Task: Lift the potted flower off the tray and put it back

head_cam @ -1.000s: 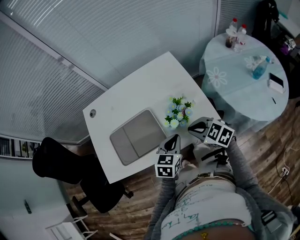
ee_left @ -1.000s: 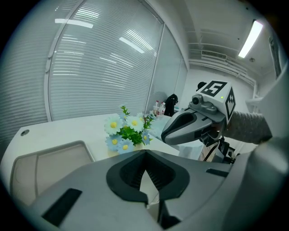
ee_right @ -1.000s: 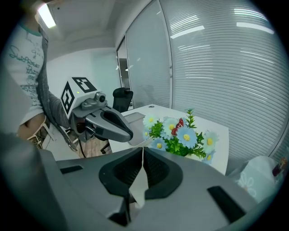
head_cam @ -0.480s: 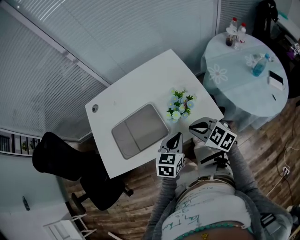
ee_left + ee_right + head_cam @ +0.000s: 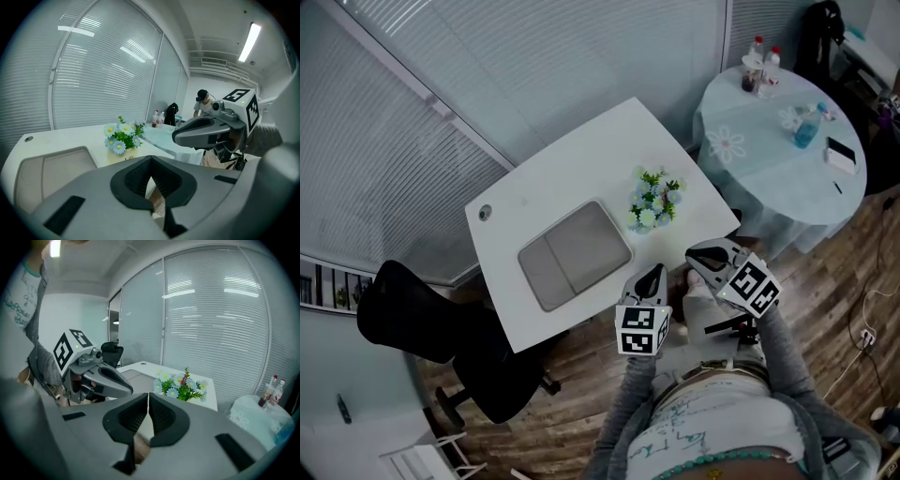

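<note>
Left gripper [image 5: 651,277] and right gripper [image 5: 696,256], both clenched and empty, have backed off the table's [image 5: 581,164] near edge. The potted flower [image 5: 655,198] stands beside the tray [image 5: 575,255], not on it.

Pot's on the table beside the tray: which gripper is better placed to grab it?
Probably left: the left gripper points straight at the potted flower and the tray lies leftward; the right gripper angles across. Both are shut.
</note>
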{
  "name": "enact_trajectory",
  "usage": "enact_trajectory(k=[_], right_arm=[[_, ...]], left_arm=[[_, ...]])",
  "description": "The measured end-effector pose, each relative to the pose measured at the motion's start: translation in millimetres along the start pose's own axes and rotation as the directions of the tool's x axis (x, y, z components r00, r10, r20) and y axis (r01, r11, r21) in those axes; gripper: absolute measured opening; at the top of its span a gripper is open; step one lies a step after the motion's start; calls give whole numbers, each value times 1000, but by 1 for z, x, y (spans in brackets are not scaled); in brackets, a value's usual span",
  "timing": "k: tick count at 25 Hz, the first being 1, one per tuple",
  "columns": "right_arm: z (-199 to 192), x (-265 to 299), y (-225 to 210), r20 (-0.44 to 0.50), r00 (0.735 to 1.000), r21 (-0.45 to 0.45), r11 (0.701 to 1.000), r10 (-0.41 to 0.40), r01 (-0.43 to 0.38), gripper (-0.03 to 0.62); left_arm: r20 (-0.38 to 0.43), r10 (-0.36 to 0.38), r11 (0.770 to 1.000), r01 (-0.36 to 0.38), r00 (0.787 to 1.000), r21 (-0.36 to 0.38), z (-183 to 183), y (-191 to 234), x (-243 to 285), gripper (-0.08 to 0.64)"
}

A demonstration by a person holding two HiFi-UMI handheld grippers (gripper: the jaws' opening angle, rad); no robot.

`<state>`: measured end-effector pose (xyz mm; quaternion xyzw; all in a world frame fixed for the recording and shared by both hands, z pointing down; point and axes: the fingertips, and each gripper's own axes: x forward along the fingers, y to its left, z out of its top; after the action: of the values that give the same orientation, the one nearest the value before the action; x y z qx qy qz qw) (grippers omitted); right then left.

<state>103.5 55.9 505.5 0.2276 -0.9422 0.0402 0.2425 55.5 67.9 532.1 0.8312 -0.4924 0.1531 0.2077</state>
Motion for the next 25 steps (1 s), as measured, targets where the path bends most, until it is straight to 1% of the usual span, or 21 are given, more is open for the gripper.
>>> enact_trajectory(k=[2,4,11,14,16,20,25], right_arm=[[-1,-2,-7,18,999,26,999,-34,33,25],[0,-1,-11,27,999,38,998,-41,40,26],[10,5,-35,74,997,74,997,15,-21,25],[13,13,-43,71,996,56,996,61,-65,25],[15,17,-51,67,995,36,996,79,-82,25],[14,19,-66,66,992,13,994,112,-113,26],[10,16,-85,77,989,18,991,127,-129,25]], left_arm=[[19,12,1000,-12,1000,-5,3,-1,0,11],[36,25,1000,-25,999,-12,7,-1,1,11],[56,117,991,-113,992,-66,24,9,10,11],[52,158,984,-152,986,-93,29,14,15,11],[52,169,981,-162,984,-106,34,16,20,11],[44,181,979,-176,982,-102,38,16,28,11],[38,201,975,-196,979,-106,41,20,39,11]])
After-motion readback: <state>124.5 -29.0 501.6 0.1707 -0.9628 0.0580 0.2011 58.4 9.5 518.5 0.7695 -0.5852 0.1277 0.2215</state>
